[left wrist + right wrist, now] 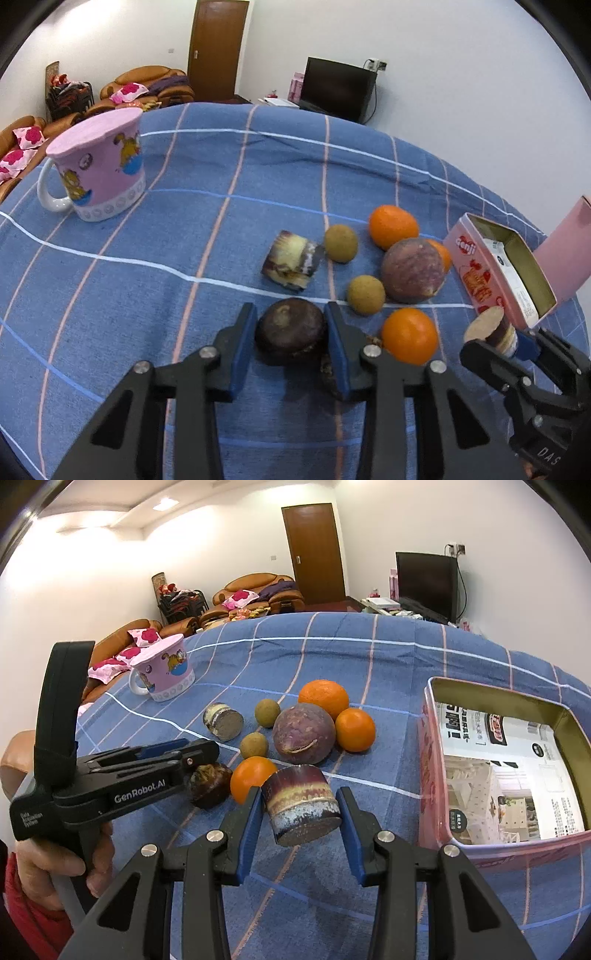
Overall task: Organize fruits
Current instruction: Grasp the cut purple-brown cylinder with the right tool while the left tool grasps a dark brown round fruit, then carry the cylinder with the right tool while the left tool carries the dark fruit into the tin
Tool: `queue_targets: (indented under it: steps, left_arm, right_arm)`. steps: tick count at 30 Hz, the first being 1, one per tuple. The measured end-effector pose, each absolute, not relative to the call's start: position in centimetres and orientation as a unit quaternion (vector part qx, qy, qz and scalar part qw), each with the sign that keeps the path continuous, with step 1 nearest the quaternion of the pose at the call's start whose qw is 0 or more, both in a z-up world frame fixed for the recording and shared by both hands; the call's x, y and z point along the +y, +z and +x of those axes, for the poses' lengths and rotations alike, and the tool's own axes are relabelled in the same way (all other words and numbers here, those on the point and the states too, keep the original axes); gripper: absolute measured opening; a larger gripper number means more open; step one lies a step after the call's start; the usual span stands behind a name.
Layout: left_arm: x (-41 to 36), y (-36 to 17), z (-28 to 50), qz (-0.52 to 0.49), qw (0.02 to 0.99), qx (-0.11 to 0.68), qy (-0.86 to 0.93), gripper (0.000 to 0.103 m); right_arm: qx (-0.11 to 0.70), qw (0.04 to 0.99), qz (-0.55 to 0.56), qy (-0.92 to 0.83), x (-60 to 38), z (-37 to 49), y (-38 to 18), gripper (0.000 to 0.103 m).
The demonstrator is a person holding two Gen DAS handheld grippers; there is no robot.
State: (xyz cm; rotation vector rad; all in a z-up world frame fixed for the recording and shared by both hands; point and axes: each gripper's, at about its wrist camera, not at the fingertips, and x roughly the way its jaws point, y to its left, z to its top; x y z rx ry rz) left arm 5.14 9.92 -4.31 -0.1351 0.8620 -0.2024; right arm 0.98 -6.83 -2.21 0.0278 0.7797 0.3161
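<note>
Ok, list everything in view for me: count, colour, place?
oranges: three, orange, mid cloth.
round brown fruits: two, tan, left of the oranges.
big round fruit: one, purple, between the oranges.
dark fruit: one, dark brown, between the left tool's fingers.
cane pieces: two, purple; one lying on the cloth, one in the right tool.
mug: one, pink, far left.
tin box: one, pink, open, right.
cloth: blue checked.
left tool; right tool: black, blue pads.
</note>
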Motion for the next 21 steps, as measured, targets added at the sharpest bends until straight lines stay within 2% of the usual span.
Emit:
queue_targets:
  steps: [5, 15, 21]
  left_arm:
    - [10.2, -3.9, 4.8, -0.065, 0.910, 0.401, -0.085, 0.039]
    - [9.0, -0.8, 2.1, -0.017, 0.961, 0.276, -0.006, 0.039]
    - [7.4, 0.0, 1.5, 0.000, 0.969, 0.247, -0.001, 0.039]
  right_arm:
    - [0.353, 0.925, 0.002, 0.145, -6.7, 0.5, -1.7, 0.043]
    - [0.277, 0.955, 0.012, 0.104, -8.4, -0.7, 0.7, 0.043]
    - [0.268, 0.959, 0.005, 0.088, -9.1, -0.7, 1.1, 0.043]
